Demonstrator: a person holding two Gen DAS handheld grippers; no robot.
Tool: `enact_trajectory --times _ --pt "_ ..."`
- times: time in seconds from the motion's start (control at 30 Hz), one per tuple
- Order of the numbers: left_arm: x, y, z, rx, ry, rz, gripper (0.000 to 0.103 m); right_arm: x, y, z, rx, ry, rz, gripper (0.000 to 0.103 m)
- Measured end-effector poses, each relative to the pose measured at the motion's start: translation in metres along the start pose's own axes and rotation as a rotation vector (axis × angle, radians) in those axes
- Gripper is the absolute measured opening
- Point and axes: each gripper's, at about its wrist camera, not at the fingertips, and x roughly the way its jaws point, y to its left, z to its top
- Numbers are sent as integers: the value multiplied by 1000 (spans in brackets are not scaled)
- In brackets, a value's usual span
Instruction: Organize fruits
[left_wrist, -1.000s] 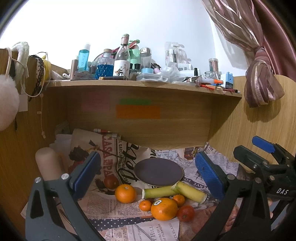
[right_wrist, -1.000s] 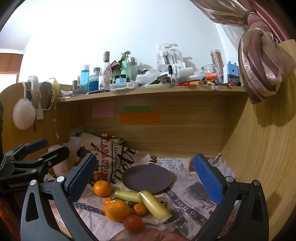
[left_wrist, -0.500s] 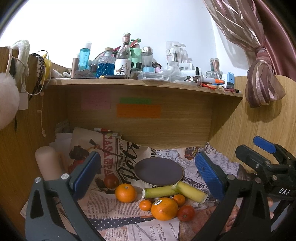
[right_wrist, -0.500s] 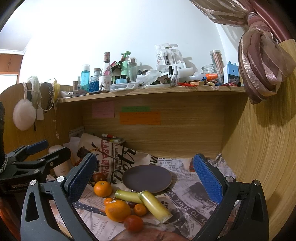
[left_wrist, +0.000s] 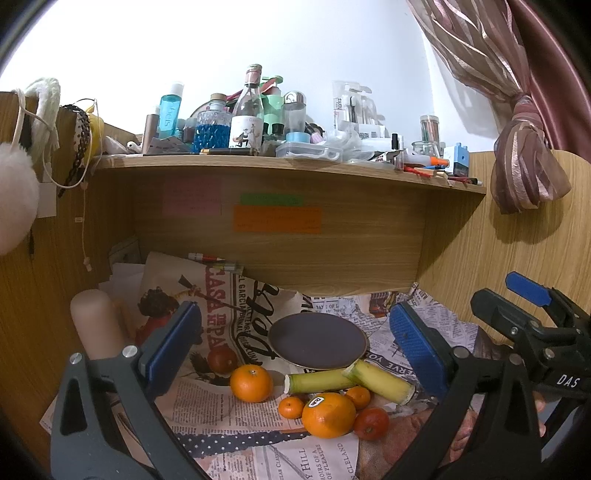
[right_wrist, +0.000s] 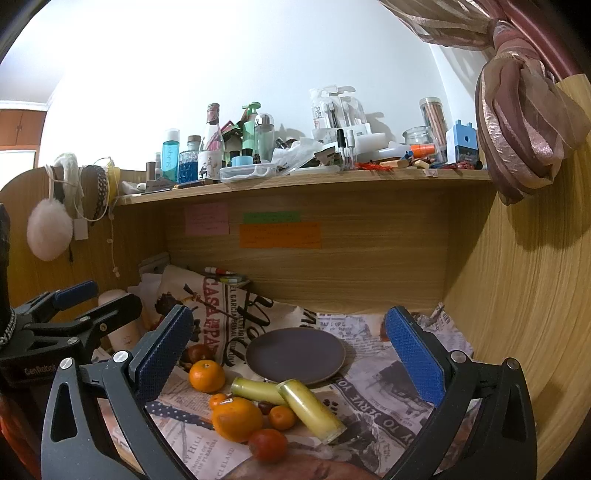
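On the counter (left_wrist: 480, 258), beneath a cluttered shelf (left_wrist: 288, 162): newspaper sheets (left_wrist: 229, 413) spread as lining. Left gripper (left_wrist: 295, 343), jaws wide apart, nothing between them, held above the fruit. Right gripper (right_wrist: 288, 350), likewise spread and empty. Dark round plate (left_wrist: 317, 341), bare, lying on the paper just behind the fruit. Two pale green cut stalk sections (left_wrist: 380, 380), lying crossed at one end, against the plate's front edge. Large orange (left_wrist: 328, 414) with sticker, nearest the camera; medium orange (left_wrist: 251, 383) apart to its left. Red fruit (left_wrist: 370, 423) touching the large orange's right side. Two small mandarins (left_wrist: 290, 407) tucked between the large orange and the stalks. Dark red fruit (left_wrist: 221, 360) left of the plate.
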Motion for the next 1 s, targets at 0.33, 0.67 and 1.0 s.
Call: enact_trajectory --times 0.33,0.67,1.0 --pt "0 0 0 -1 1 -1 103 0 1 0 1 1 3 103" --pt "4 -3 -2 8 6 -10 103 5 4 -2 3 8 15 103" --pt "26 -2 -3 11 60 -28 88 32 -5 -6 25 89 59 99"
